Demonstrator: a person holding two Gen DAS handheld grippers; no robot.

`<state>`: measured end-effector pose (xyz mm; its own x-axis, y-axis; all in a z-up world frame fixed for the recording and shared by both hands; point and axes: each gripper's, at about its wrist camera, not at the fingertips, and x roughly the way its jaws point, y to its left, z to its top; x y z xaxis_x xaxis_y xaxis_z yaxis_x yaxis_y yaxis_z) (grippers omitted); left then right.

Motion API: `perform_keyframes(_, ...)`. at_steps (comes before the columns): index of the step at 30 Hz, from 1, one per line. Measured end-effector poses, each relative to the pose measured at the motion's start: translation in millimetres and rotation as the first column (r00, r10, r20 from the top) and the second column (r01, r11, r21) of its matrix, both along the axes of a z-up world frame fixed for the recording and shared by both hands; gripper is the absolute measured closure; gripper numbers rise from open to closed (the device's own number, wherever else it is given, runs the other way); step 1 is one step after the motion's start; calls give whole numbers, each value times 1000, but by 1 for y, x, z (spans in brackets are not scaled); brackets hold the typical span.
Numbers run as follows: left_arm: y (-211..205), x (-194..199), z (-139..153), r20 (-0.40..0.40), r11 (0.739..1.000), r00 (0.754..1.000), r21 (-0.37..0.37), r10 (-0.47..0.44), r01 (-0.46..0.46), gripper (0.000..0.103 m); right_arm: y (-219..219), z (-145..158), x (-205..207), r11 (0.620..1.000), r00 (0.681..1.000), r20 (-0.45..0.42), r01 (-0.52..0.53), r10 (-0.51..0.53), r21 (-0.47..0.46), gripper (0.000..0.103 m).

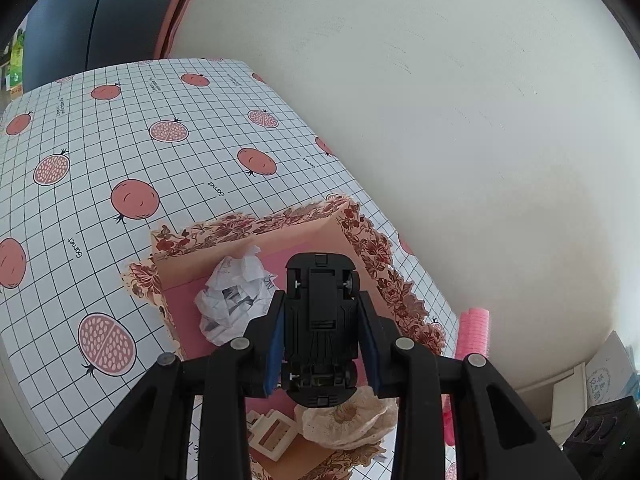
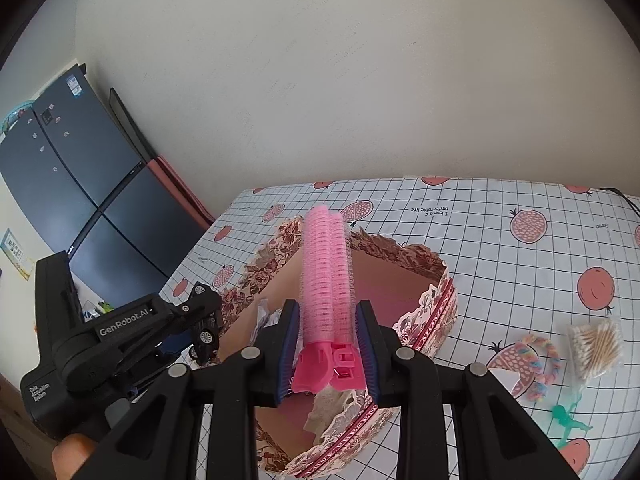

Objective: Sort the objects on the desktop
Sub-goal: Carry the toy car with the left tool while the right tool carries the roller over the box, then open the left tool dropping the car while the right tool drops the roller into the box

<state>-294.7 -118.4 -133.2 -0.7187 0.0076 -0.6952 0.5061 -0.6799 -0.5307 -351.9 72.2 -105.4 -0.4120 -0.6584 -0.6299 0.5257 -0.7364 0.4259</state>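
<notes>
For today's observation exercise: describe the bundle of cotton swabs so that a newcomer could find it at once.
Start at the pomegranate-print tablecloth and find the floral-edged box. On the cloth right of the box lie three small things: a rainbow braided loop, a green plastic piece and the cotton swabs. The swabs lie farthest right, the only pale wooden sticks, bundled in clear wrap.

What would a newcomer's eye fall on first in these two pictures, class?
First, the bright pink hair roller clip, held in the right claw above the floral box. Next, the black toy car, underside to the camera, gripped in the left claw over the same box, where crumpled paper lies.
</notes>
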Motion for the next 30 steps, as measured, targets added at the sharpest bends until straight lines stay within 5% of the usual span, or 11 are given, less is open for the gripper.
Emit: perform_keyframes(30,-11,4,-7,12,998,999,57,30,-31,67,-29,-7,12,996,996,-3,-85,85,34,69)
